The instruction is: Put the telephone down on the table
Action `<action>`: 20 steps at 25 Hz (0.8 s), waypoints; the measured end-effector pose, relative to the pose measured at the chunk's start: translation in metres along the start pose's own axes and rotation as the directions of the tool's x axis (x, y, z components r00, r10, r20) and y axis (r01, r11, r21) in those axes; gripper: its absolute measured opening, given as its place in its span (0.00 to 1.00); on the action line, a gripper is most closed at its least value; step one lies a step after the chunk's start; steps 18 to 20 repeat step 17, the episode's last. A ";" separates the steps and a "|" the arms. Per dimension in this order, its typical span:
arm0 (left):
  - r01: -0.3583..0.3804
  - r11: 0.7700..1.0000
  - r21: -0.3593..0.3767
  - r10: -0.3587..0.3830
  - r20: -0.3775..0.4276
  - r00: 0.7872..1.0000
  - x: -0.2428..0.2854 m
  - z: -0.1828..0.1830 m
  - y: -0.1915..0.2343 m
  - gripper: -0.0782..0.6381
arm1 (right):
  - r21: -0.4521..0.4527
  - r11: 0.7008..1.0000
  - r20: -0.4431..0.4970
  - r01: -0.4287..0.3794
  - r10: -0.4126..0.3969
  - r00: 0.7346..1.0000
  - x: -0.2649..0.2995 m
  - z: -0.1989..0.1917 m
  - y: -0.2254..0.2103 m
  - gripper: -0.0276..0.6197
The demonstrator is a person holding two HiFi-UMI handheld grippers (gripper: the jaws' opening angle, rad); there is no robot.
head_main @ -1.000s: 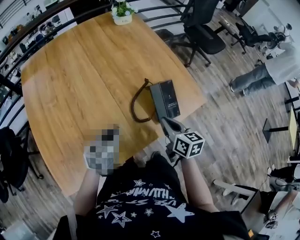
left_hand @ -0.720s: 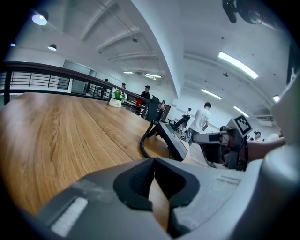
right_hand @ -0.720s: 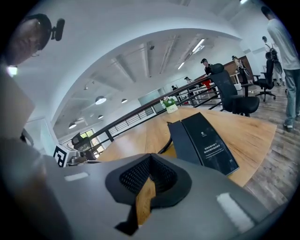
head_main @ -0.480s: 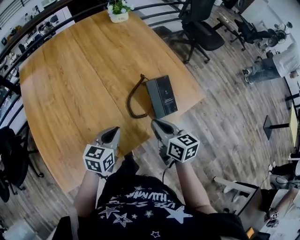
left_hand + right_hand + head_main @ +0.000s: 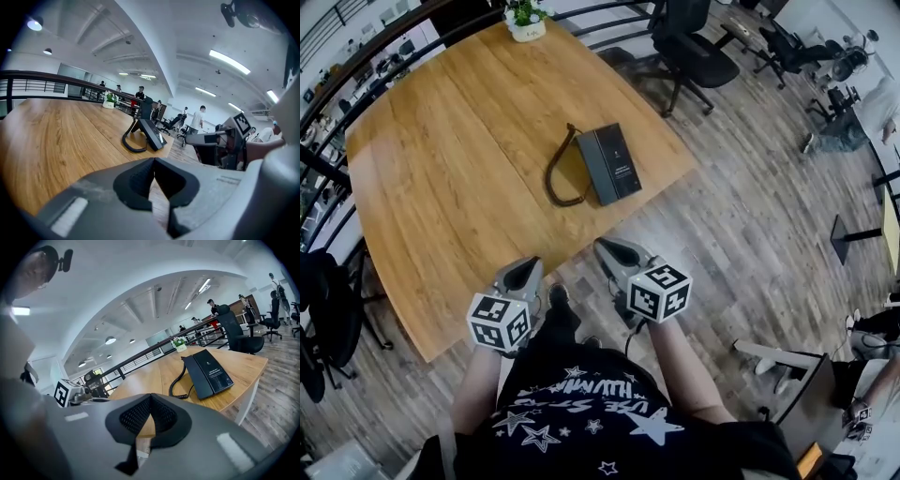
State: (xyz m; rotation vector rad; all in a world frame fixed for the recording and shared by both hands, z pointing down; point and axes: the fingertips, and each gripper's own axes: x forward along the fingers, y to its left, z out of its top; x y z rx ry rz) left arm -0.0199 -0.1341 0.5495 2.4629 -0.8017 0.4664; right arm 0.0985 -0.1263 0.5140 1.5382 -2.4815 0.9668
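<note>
The telephone (image 5: 607, 164) lies on the table (image 5: 441, 159), well apart from both grippers. Left gripper (image 5: 521, 272) and right gripper (image 5: 613, 251): jaws together, empty.

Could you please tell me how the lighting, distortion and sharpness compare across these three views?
Head view: even daylight-like light, sharp, with fisheye bending the table edges; the telephone is crisp. Left gripper view: dark round vignette, ceiling strip lights blown bright, straight lines bowed. Right gripper view: the same vignette and curved ceiling, telephone still clear.
</note>
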 end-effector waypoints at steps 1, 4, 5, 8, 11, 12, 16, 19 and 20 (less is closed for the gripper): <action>0.000 1.000 0.002 0.000 0.000 1.000 -0.005 -0.003 -0.004 0.12 | -0.003 1.000 0.004 -0.001 0.001 1.000 -0.005 0.000 0.004 0.04; -0.005 1.000 0.010 0.005 0.009 1.000 -0.021 -0.004 -0.017 0.12 | -0.018 1.000 0.021 -0.003 0.003 1.000 -0.021 0.003 0.017 0.04; -0.006 1.000 0.014 0.006 0.015 1.000 -0.026 -0.004 -0.020 0.12 | -0.024 1.000 0.027 -0.003 0.003 1.000 -0.026 0.003 0.021 0.04; -0.006 1.000 0.026 0.005 0.029 1.000 -0.035 -0.006 -0.031 0.12 | -0.037 0.999 0.037 0.000 0.001 0.999 -0.039 0.000 0.030 0.04; -0.003 0.999 0.033 0.002 0.039 0.999 -0.044 -0.009 -0.040 0.12 | -0.044 0.999 0.041 0.007 -0.005 0.999 -0.051 -0.006 0.037 0.04; -0.003 0.999 0.035 0.002 0.041 0.999 -0.047 -0.010 -0.043 0.12 | -0.046 0.999 0.041 0.010 -0.008 0.999 -0.055 -0.008 0.040 0.04; -0.011 0.999 0.033 0.010 0.047 0.999 -0.063 -0.017 -0.051 0.12 | -0.047 0.999 0.036 0.018 -0.016 0.999 -0.071 -0.019 0.050 0.04; -0.014 0.999 0.031 0.013 0.047 0.999 -0.067 -0.020 -0.053 0.12 | -0.046 0.999 0.033 0.020 -0.018 0.999 -0.075 -0.022 0.052 0.04; -0.014 0.999 0.031 0.013 0.047 0.999 -0.067 -0.020 -0.053 0.12 | -0.046 0.999 0.033 0.020 -0.018 0.999 -0.075 -0.022 0.052 0.04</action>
